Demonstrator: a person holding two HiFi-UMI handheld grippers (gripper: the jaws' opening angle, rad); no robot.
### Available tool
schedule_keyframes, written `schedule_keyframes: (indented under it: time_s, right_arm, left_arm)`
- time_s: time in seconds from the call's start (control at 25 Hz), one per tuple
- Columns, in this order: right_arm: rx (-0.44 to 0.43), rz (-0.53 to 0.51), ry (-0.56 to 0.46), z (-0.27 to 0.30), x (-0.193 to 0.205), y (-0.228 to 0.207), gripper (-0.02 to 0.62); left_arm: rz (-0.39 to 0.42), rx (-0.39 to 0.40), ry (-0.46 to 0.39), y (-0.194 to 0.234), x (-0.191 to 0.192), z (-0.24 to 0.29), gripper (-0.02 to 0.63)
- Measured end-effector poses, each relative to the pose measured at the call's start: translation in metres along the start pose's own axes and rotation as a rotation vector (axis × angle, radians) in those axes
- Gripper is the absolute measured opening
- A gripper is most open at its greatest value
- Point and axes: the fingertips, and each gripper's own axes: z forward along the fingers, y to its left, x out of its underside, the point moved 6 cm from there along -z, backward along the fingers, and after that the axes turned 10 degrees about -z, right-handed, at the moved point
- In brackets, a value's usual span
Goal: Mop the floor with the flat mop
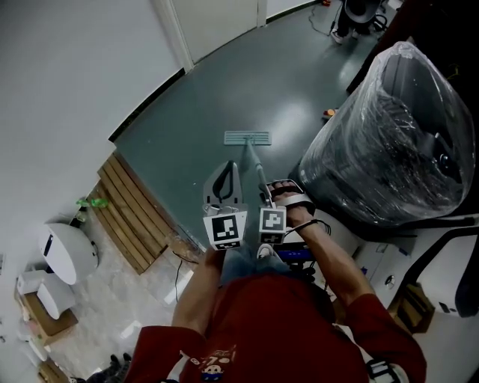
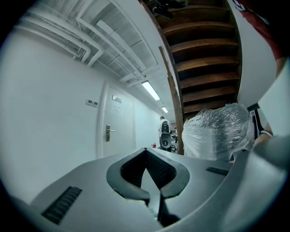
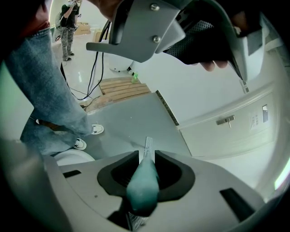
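The flat mop's pale head (image 1: pixel 247 138) lies flat on the grey-green floor (image 1: pixel 224 90) ahead of me. Its thin handle (image 1: pixel 257 168) runs back to my right gripper (image 1: pixel 265 196), which is shut on it. In the right gripper view the teal grip of the handle (image 3: pixel 143 181) sits between the jaws of the right gripper (image 3: pixel 146 157), with the mop head (image 3: pixel 147 144) small beyond. My left gripper (image 1: pixel 224 169) hovers just left of the handle, apart from it. In its own view the left gripper (image 2: pixel 146 152) is shut with nothing in it.
A large bin wrapped in clear plastic (image 1: pixel 397 127) stands close on the right. A slatted wooden pallet (image 1: pixel 131 213) lies at the left floor edge, with a cable (image 1: pixel 179 262) near my feet. A white door (image 1: pixel 217 22) is ahead. Wooden stairs (image 2: pixel 204 59) hang overhead.
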Motion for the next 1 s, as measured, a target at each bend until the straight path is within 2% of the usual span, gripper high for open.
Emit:
schedule_keyframes:
  time_s: [0.6, 1.0]
  right_arm:
    - [-0.017, -0.004, -0.019, -0.053, 0.023, 0.058, 0.117]
    - [-0.027, 0.037, -0.003, -0.06, 0.005, 0.056, 0.117]
  left_arm:
    - [0.028, -0.01, 0.012, -0.061, 0.002, -0.049, 0.015]
    - [0.018, 0.034, -0.002, -0.047, -0.001, -0.065, 0.015]
